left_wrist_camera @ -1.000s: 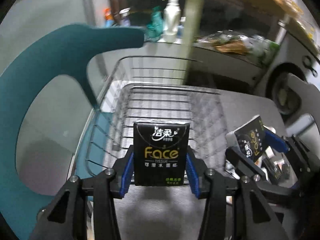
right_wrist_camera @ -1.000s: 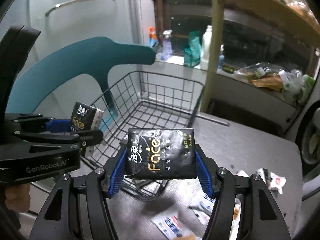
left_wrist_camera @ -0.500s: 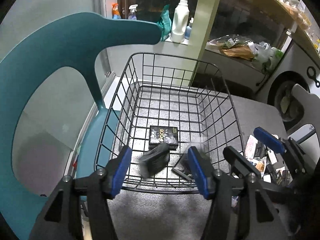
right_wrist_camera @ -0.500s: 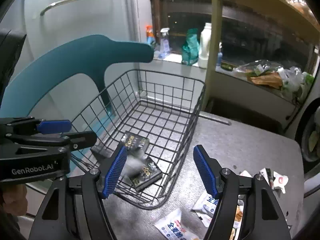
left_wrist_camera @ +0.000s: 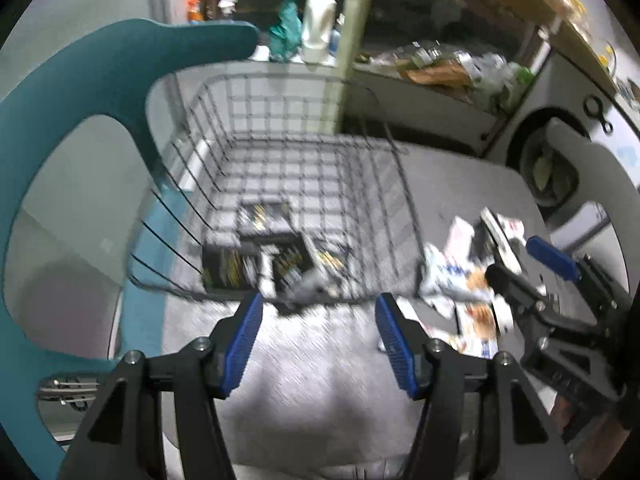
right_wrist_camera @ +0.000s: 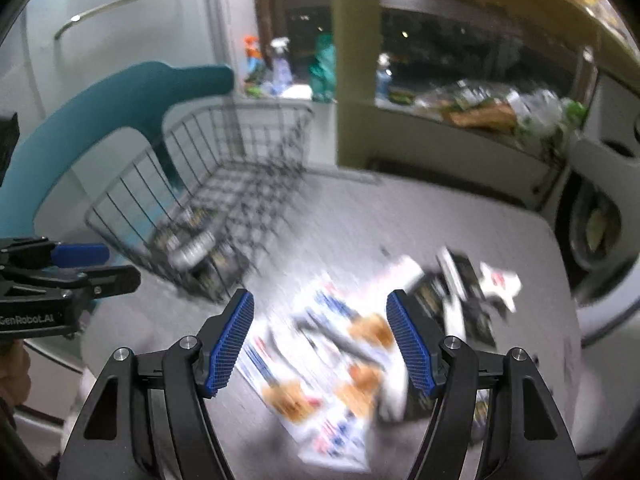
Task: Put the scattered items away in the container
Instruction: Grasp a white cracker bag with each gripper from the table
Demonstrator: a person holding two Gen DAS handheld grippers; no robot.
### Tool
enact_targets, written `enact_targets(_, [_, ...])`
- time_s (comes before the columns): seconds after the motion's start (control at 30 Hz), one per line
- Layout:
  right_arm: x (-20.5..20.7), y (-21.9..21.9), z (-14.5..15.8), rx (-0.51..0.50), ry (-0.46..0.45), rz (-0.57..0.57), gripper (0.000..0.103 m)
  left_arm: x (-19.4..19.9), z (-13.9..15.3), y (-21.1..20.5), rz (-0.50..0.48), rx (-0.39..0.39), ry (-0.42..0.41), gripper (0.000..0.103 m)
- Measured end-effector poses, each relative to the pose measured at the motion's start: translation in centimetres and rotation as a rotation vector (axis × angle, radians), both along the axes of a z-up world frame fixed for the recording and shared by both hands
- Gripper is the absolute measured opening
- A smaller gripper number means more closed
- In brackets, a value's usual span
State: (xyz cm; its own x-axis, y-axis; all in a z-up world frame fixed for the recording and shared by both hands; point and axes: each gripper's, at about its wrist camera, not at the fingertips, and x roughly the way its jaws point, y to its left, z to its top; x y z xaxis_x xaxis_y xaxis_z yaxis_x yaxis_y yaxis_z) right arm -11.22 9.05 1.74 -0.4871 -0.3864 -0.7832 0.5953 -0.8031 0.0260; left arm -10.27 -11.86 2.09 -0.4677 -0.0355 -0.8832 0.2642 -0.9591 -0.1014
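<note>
Sachets of white, blue-printed foil (right_wrist_camera: pixel 320 360) lay scattered just ahead of the empty, wide-open right gripper (right_wrist_camera: pixel 320 344); light and limp, I judged, best pinched across a flat edge. The left gripper (left_wrist_camera: pixel 318 336) gaped empty before the black wire basket (left_wrist_camera: pixel 280 80).

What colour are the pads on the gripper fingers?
Blue, ribbed, on black fingers; clearest on the right gripper in the right wrist view.

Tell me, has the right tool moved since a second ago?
Yes. The right tool has swung away from the wire basket, which now sits further left, and hangs over the scattered packets.
</note>
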Motion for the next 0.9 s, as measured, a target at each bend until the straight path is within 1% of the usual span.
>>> enact_targets(0.13, [0.8,2.9,-3.2,0.043,-0.069,-0.033,0.068,0.3,-2.9,3.3,-0.048,0.018,-0.069,0.064])
enact_targets(0.2, [1.3,3.6,-4.7,0.056,-0.099,-0.035,0.068,0.3,-4.6,4.3,-0.053,0.05,-0.107,0.064])
enact_targets(0.23, [1.9,3.9,-5.3,0.067,-0.105,-0.032,0.068,0.3,-5.5,4.8,-0.053,0.072,-0.125,0.064])
enact_targets(0.33, [2.8,4.4,-7.0,0.09,-0.121,-0.02,0.068,0.2,-7.6,5.9,-0.045,0.101,-0.175,0.064])
enact_targets(0.43, [3.2,4.3,-7.9,0.105,-0.117,-0.014,0.068,-0.4,-9.0,6.3,-0.001,0.158,-0.2,0.064])
enact_targets(0.5, [3.5,4.2,-8.2,0.119,-0.102,-0.008,0.068,-0.9,-9.6,6.8,0.018,0.183,-0.216,0.064])
enact_targets(0.67, [3.6,3.9,-9.3,0.126,-0.118,-0.002,0.068,-2.5,-10.5,8.2,0.057,0.198,-0.235,0.064])
enact_targets(0.73, [3.5,3.9,-9.7,0.123,-0.127,-0.001,0.068,-2.9,-10.8,8.2,0.081,0.206,-0.239,0.064])
enact_targets(0.9, [3.4,4.1,-9.8,0.116,-0.133,-0.007,0.068,-3.6,-10.6,8.1,0.148,0.243,-0.218,0.064])
